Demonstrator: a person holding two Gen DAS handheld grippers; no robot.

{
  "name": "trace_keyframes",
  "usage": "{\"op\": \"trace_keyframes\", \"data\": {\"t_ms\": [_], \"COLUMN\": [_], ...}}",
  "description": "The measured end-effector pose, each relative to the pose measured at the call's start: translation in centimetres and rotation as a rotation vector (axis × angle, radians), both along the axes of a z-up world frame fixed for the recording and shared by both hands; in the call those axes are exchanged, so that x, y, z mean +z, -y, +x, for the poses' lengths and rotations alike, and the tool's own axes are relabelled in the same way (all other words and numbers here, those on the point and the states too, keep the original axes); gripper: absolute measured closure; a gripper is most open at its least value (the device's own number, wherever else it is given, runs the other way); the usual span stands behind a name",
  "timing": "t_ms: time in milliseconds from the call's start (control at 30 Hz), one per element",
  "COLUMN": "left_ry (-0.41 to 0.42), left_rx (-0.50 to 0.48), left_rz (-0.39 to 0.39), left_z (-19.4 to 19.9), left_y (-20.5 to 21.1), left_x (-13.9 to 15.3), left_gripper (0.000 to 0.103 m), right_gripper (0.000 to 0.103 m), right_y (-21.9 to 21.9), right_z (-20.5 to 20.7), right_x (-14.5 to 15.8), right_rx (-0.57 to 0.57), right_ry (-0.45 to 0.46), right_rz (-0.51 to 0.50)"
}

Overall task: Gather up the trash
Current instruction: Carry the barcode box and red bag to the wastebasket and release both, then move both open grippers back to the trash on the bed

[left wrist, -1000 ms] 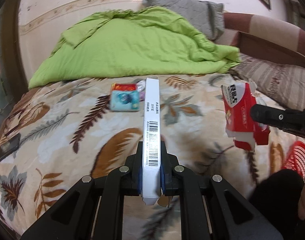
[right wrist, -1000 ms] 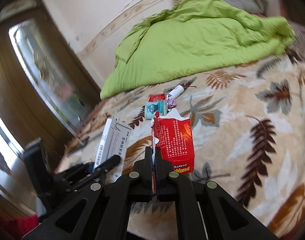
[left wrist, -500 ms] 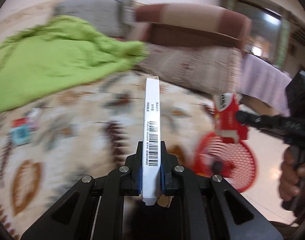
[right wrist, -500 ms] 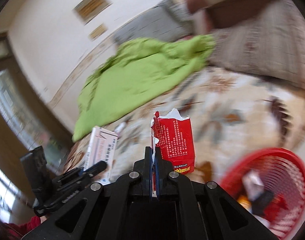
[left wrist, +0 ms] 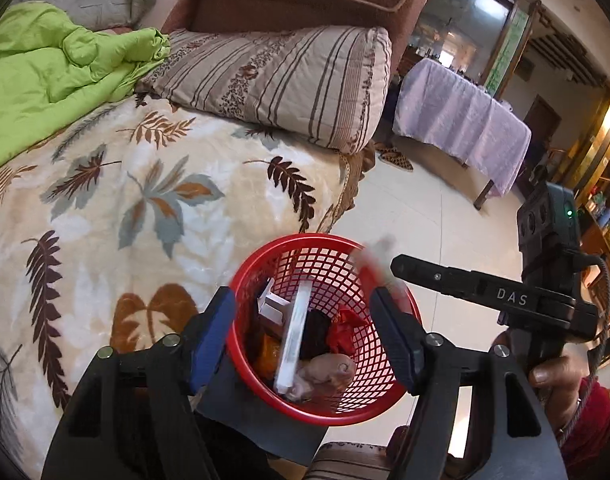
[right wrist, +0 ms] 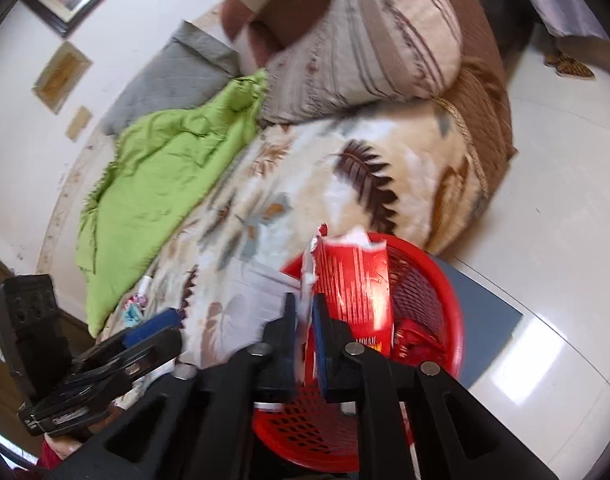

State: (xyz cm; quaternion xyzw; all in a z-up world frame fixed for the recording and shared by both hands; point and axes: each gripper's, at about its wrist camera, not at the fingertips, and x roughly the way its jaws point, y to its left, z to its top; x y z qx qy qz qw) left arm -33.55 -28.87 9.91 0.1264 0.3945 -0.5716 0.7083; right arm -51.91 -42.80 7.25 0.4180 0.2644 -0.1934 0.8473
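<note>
L gripper (left wrist: 305,332) jaws just been opening, now wide, nothing btwn; white box (left wrist: 293,340) dropping into red basket (left wrist: 401,396) beside bed, so 1st item done. R gripper (right wrist: 305,328) jaws opening too, narrow gap, red pack (right wrist: 353,284) blurring btwn them, slipping twd basket. Both tilting down over basket. More trash (right wrist: 135,306) waiting on bed.

Bed and floor, with items resting on each

Bed (left wrist: 105,216): leaf-print blanket cover; green quilt (left wrist: 53,72), striped pillow (left wrist: 289,80) and grey pillow (right wrist: 165,84) lie on it, small wrappers (right wrist: 135,306) near one edge. Pale tile floor (left wrist: 409,216): red basket (left wrist: 401,392) just beside the bed, slippers (left wrist: 395,158) further off.
</note>
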Motion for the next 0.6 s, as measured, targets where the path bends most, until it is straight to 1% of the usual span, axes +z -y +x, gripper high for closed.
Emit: {"op": "trace_keyframes", "data": {"t_ms": [33,67,167,267,333,433,567,600], "left_ry": [0.005,0.008,0.005,0.017,0.033,0.043,0.044,0.045], "left_rx": [0.006,0.017,0.065,0.128,0.185,0.266,0.409,0.454], "left_rz": [0.002,-0.001,-0.016,-0.032,-0.042,-0.057,-0.06,-0.064], "left_z": [0.3,0.6,2.0,3.8,5.3,7.5,11.5,12.7], "left_y": [-0.1,-0.4,-1.8,-3.9,-5.8,-8.7,-13.8,-15.4], "left_x": [0.1,0.3,0.7,1.4,2.0,2.6,2.6,2.5], "left_gripper": [0.035,0.035,0.035,0.035,0.035,0.035,0.035,0.035], "right_gripper": [0.065,0.063,0.063,0.063,0.063,0.063,0.063,0.063], "right_y": [0.1,0.3,0.1,-0.5,-1.5,-3.3,-6.0,-7.0], "right_z": [-0.1,0.1,0.6,2.3,4.0,7.1,12.1,13.9], "right_x": [0.0,0.0,0.5,1.3,2.1,3.0,3.8,4.1], "right_rx": [-0.006,-0.009,-0.004,0.037,0.077,0.159,0.28,0.32], "right_ry": [0.002,0.005,0.018,0.046,0.059,0.073,0.09,0.091], "right_rz": [-0.005,-0.01,-0.03,-0.036,-0.063,-0.088,-0.099,-0.104]}}
